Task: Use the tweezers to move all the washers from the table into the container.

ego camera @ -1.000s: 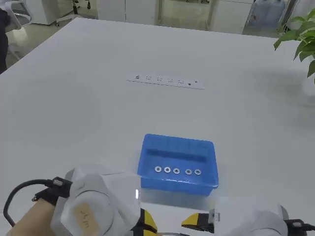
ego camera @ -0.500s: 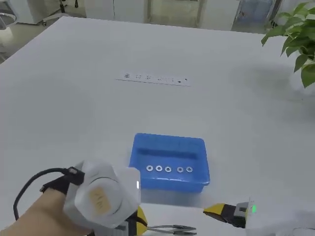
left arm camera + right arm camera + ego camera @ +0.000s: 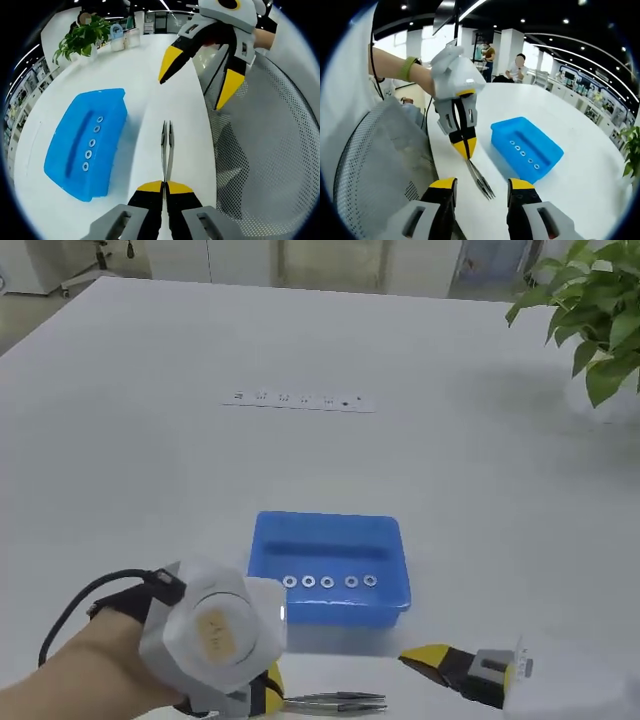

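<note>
In the left gripper view, the jaws of the left gripper (image 3: 164,187) are pressed together at the bottom centre on the handle end of the tweezers (image 3: 166,147). The tweezers run straight up the middle of the frame over the white bench (image 3: 145,90). At the left of the frame, the blue container (image 3: 65,150) is seen, and five washers (image 3: 93,141) are laid in one row inside it. The right gripper (image 3: 197,80) comes in from the upper right with its jaws wide apart and nothing held between them. The points of the tweezers are below these jaws and are not touched by them.

In the right gripper view, this gripper's own two jaws stand apart at the bottom. The points of the tweezers are seen in the gap between them, but it cannot be told if they are touched. The container with the row of washers is placed right of the centre.

In the head view, the container is found a little below the middle, and the tweezers lie almost level along the bottom edge under it. The left gripper is carried by a hand (image 3: 95,675) in the lower left corner. A green plant (image 3: 590,310) is seen in the upper right corner, and a thin strip (image 3: 298,400) with small marks lies on the bench above the container, well apart from it.
</note>
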{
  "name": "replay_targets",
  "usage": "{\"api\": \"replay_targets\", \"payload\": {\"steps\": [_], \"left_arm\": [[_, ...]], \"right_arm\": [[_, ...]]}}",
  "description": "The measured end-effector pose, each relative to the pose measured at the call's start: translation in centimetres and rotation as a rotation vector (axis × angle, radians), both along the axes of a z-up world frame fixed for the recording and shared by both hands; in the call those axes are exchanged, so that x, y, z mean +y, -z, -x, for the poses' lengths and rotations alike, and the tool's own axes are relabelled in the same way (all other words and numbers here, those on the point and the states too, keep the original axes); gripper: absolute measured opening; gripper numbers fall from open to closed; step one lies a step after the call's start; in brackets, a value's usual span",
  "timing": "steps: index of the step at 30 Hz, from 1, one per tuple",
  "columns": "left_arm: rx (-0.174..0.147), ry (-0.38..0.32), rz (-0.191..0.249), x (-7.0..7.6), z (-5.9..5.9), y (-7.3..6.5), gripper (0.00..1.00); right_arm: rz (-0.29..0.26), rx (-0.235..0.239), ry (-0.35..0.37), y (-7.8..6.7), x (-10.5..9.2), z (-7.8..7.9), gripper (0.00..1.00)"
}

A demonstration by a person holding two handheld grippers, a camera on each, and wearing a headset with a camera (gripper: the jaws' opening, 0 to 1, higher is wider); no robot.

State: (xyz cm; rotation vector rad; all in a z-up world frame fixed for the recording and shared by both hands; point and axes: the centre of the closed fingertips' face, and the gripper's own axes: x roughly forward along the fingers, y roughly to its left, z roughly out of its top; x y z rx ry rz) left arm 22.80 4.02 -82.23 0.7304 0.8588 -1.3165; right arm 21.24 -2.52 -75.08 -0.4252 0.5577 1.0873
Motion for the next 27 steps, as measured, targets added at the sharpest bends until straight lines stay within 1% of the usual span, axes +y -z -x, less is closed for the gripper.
{"api": "replay_targets", "payload": {"steps": [2,4,6,7,8,9,10,11,12,13,14,15,16,17,18,19,20,21,22,23,24,25,26,27], "left_arm": [[0.010,-0.010,0.002,0.0,-0.1,-0.1,0.00],[0.005,-0.012,-0.002,0.0,-0.2,0.0,0.00],[0.005,-0.012,0.000,0.0,-0.1,0.0,0.00],[0.005,-0.025,0.006,0.0,-0.1,-0.1,0.00],[-0.001,-0.038,0.013,0.0,-0.2,-0.2,0.00],[-0.017,-0.059,0.034,0.0,-0.4,-0.5,0.00],[-0.031,-0.099,0.063,-0.1,-0.7,-1.0,0.01],[-0.034,-0.138,0.100,-0.2,-0.9,-1.6,0.03],[-0.026,-0.200,0.163,-0.4,-1.0,-2.8,0.05],[-0.028,-0.246,0.200,-0.4,-1.2,-3.6,0.07],[-0.062,-0.304,0.244,-0.1,-1.6,-5.0,0.10],[-0.094,-0.335,0.274,0.2,-1.8,-5.9,0.15],[-0.118,-0.367,0.304,0.4,-1.8,-6.9,0.20],[-0.145,-0.426,0.350,0.9,-1.9,-8.2,0.23],[-0.170,-0.473,0.399,1.3,-1.8,-9.6,0.27],[-0.186,-0.506,0.432,1.7,-1.8,-10.4,0.30],[-0.201,-0.542,0.462,2.1,-1.7,-11.1,0.32],[-0.217,-0.602,0.512,2.7,-1.7,-12.3,0.33],[-0.232,-0.637,0.547,3.2,-1.6,-13.1,0.34],[-0.251,-0.672,0.577,3.7,-1.6,-13.9,0.35],[-0.272,-0.710,0.602,4.3,-1.7,-14.5,0.38],[-0.302,-0.757,0.638,5.0,-1.6,-15.5,0.40],[-0.325,-0.784,0.655,5.5,-1.5,-16.2,0.43],[-0.363,-0.827,0.679,6.4,-1.5,-17.0,0.48]], "right_arm": [[-0.028,0.000,0.008,-0.4,-0.1,0.2,0.40],[-0.051,0.007,0.021,-0.7,-0.3,0.1,0.40],[-0.081,0.005,0.056,-1.1,-0.9,-0.4,0.40],[-0.101,0.005,0.081,-1.5,-1.3,-0.8,0.40],[-0.114,-0.002,0.097,-1.8,-1.6,-1.0,0.41],[-0.127,-0.010,0.113,-2.3,-2.1,-1.3,0.41],[-0.133,-0.017,0.123,-2.6,-2.5,-1.4,0.41],[-0.138,-0.030,0.137,-3.0,-3.1,-1.7,0.41],[-0.138,-0.040,0.149,-3.2,-3.6,-1.9,0.41],[-0.137,-0.054,0.171,-3.6,-4.5,-2.4,0.41],[-0.144,-0.063,0.189,-3.9,-5.0,-2.7,0.41],[-0.156,-0.072,0.206,-4.3,-5.5,-3.0,0.41],[-0.174,-0.082,0.226,-4.9,-6.2,-3.3,0.41],[-0.181,-0.084,0.233,-5.0,-6.4,-3.4,0.42],[-0.207,-0.093,0.258,-5.7,-7.1,-3.7,0.42],[-0.225,-0.097,0.272,-6.1,-7.5,-3.8,0.42],[-0.257,-0.103,0.297,-6.7,-8.0,-4.1,0.43],[-0.279,-0.101,0.315,-7.0,-8.4,-4.2,0.43],[-0.299,-0.102,0.327,-7.3,-8.7,-4.3,0.43],[-0.319,-0.117,0.351,-7.7,-9.3,-4.5,0.43],[-0.343,-0.121,0.382,-8.0,-9.9,-4.7,0.43],[-0.363,-0.119,0.399,-8.2,-10.2,-4.8,0.43],[-0.386,-0.127,0.426,-8.6,-10.7,-5.0,0.44],[-0.396,-0.139,0.443,-8.9,-11.0,-5.1,0.44]]}}
